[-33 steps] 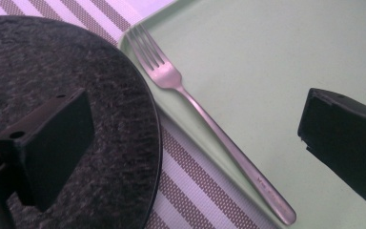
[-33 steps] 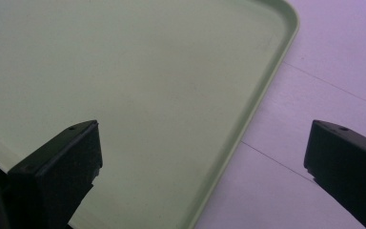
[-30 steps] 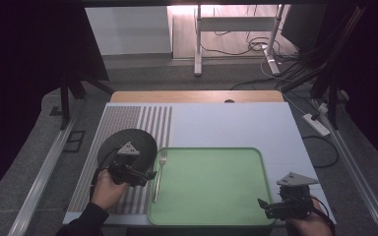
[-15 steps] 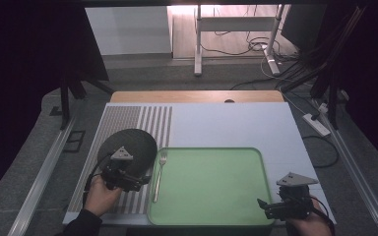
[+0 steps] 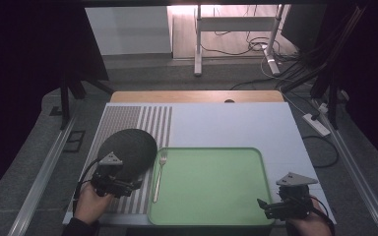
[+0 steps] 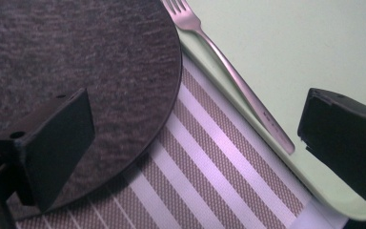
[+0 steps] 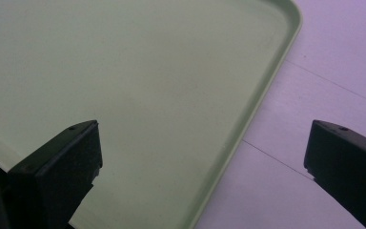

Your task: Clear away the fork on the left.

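Note:
A dark round plate (image 5: 128, 150) (image 6: 71, 86) lies on the striped mat (image 5: 142, 123) (image 6: 205, 186) at the table's left. A silver fork (image 5: 158, 174) (image 6: 233, 76) rests along the left rim of the green tray (image 5: 211, 184) (image 6: 290, 38) (image 7: 124, 86). My left gripper (image 5: 130, 186) (image 6: 195, 157) hovers open over the plate's near edge, one jaw above the plate and the other above the tray, nothing held. My right gripper (image 5: 266, 205) (image 7: 202, 181) is open at the tray's near right corner, its jaws astride the rim.
The white table top (image 5: 236, 123) (image 7: 324, 86) stretches behind and right of the tray. A wooden strip (image 5: 197, 96) runs along the far edge. On the floor beyond lie cables and a power strip (image 5: 316, 124).
My left gripper has drawn back toward the near edge, off the plate's middle to its near rim. The right gripper has stayed still.

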A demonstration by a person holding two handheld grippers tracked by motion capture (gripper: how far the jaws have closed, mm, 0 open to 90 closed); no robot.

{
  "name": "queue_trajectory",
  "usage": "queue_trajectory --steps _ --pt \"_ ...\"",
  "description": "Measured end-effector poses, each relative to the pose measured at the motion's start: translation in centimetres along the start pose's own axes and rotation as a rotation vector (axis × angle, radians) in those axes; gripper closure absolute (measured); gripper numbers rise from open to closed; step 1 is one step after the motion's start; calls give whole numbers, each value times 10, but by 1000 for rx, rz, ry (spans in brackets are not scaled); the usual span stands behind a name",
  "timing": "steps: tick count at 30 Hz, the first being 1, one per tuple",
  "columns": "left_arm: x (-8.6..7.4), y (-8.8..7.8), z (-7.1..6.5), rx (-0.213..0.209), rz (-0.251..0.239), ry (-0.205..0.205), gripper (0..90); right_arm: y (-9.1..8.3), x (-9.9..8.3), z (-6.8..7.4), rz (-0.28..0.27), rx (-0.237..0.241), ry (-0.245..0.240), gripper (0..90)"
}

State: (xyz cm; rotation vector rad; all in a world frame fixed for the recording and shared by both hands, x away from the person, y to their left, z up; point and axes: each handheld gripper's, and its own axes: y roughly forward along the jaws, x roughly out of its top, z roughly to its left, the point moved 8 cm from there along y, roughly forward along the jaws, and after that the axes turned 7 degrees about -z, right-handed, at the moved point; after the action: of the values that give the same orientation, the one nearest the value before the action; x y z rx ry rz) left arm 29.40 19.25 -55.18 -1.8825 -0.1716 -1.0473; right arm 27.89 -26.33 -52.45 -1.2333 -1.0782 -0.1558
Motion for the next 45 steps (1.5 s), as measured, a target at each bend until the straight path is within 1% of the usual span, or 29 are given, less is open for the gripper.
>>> queue_trajectory --steps 6,10,11,13,18,26,35,45 --pt "-11 -7 1 1 9 -26 0 0 0 0 2 -1 2 0" --pt "-17 -12 1 0 16 -36 0 0 0 0 3 -2 3 0" --pt "-18 -13 1 0 14 -39 0 0 0 0 3 -2 2 0" --pt "-17 -17 0 0 -9 -46 0 0 0 0 2 -3 3 0" --pt "-19 -23 0 8 -25 -53 0 0 -1 0 4 -5 2 0" --pt "-23 -33 0 34 -45 -45 0 0 -1 0 4 -6 1 0" --pt "-29 -42 0 61 -47 -37 0 0 -1 0 9 -9 0 0" --pt "-33 -50 3 86 -57 -44 0 -1 -1 0 9 -10 1 0"
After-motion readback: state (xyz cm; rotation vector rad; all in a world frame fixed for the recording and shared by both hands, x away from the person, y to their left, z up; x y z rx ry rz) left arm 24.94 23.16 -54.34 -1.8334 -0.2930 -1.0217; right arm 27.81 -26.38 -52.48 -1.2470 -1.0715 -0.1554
